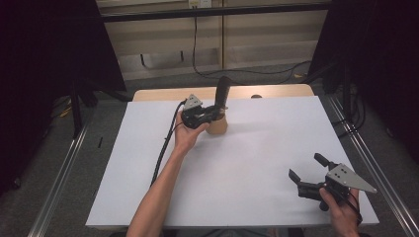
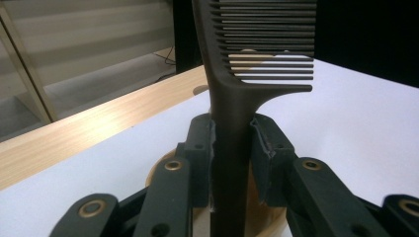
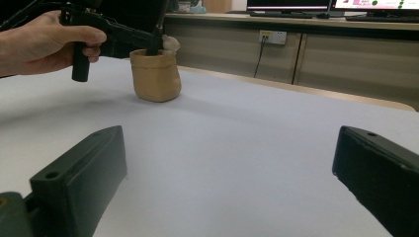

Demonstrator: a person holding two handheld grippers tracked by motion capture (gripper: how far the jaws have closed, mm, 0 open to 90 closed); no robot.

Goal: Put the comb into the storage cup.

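You are working at a white table (image 1: pixel 257 163) that is filling most of the high view, with a pale wood edge (image 1: pixel 276 91) showing along its far side. Around it the room is lying dark at left and right, grey floor is running beyond, and a black cable (image 1: pixel 194 44) is hanging down a beige wall panel at the far end.

Toward the far side, left of centre, a small tan pot (image 1: pixel 218 125) is standing on the white top. Your left gripper (image 2: pixel 232 148) is reaching over it, its jaws clamping the handle of a black comb (image 2: pixel 257 54), which is standing upright above the pot with its teeth pointing right in the left gripper view.

Your right gripper (image 1: pixel 307 174) is resting at the near right corner, jaws spread wide with nothing between them.

The right gripper view is adding what the high view is not giving: a wall socket (image 3: pixel 272 36) and monitors (image 3: pixel 321 5) on a far counter, their writing too small to read.
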